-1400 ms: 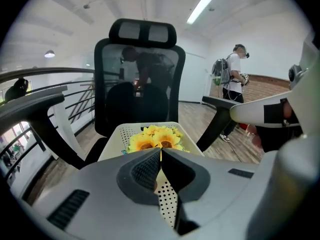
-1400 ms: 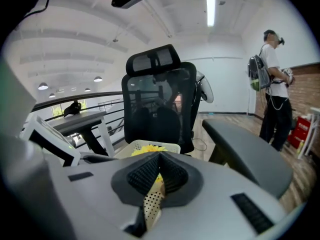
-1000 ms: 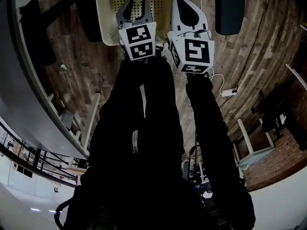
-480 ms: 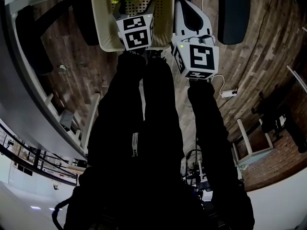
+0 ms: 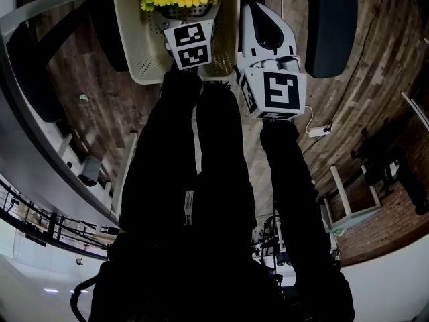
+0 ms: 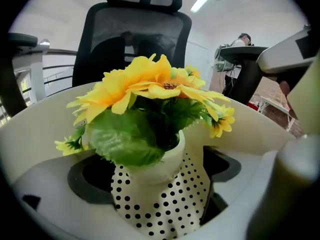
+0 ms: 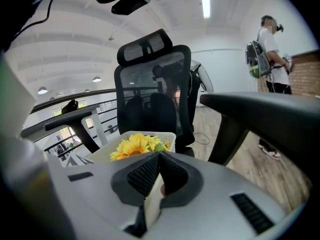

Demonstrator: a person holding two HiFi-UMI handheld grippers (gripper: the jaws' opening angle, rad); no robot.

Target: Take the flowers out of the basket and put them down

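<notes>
Since the earlier frames, sank the left gripper (image 6: 159, 206) deeper into the basket (image 5: 134, 59), with its jaws just opened to full spread. Straddled the white spotted pot (image 6: 160, 176) with both pads (image 6: 75, 189), apparently short of contact on either side; nothing gripped yet. Found the flowers (image 6: 150, 86) upright in that pot, inside the basket, yellow heads above the rim. Judged the step in hand to be the closing grasp: best taken on the pot wall below its lip, never on leaves or petals, which would crush or slip. Advisable to centre the pot between the jaws first, close squarely, then lift straight up clear of the basket rim before carrying it aside. Held the right gripper (image 7: 159, 184) outside the basket, just beside its right wall, jaws drawn together, with a pale sliver in the slit that could not be identified. Might have served there to steady the light basket against tipping during the lift.
</notes>
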